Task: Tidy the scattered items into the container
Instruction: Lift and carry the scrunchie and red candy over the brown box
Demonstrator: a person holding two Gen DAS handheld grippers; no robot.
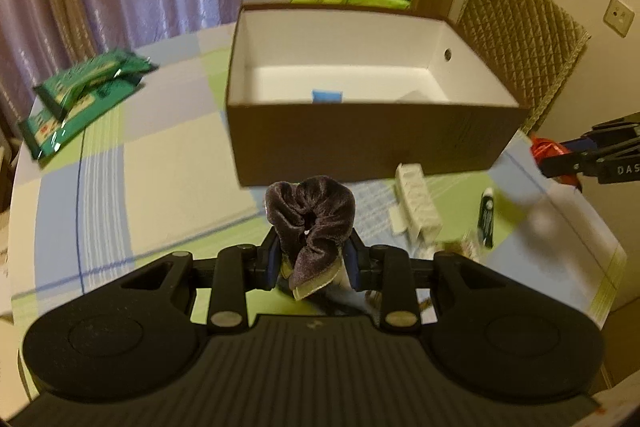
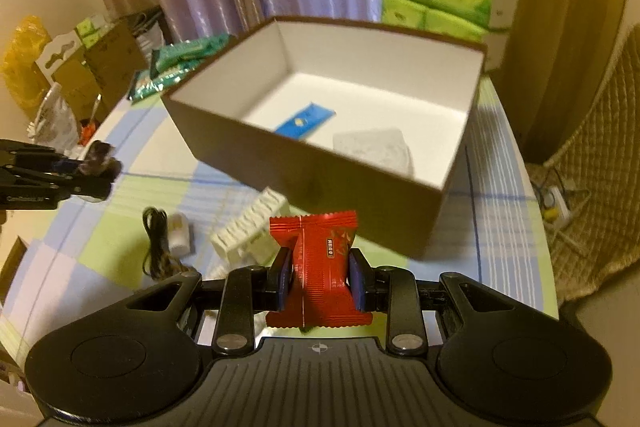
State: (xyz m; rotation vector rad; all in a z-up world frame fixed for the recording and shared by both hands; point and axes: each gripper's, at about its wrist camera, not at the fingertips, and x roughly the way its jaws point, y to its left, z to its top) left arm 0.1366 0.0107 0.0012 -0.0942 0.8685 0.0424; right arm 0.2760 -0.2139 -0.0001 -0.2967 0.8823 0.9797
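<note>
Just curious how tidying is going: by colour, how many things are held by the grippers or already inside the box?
Red packet, right gripper: 1
Dark scrunchie, left gripper: 1
Blue packet, in box: 1
White packet, in box: 1
Total: 4

One box (image 2: 304,163), one scrunchie (image 1: 310,215), two green packets (image 1: 80,95).

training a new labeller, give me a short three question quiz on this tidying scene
1. True or false: the left gripper is shut on a red foil snack packet.
2. What lies inside the brown cardboard box with white lining? A) only a blue flat packet B) a blue flat packet and a white crumpled wrapper C) nothing
3. Name the item clamped in the right gripper.

Key: 1 false, it holds a dark brown velvet scrunchie. 2 B. 3 the red foil snack packet.
</note>
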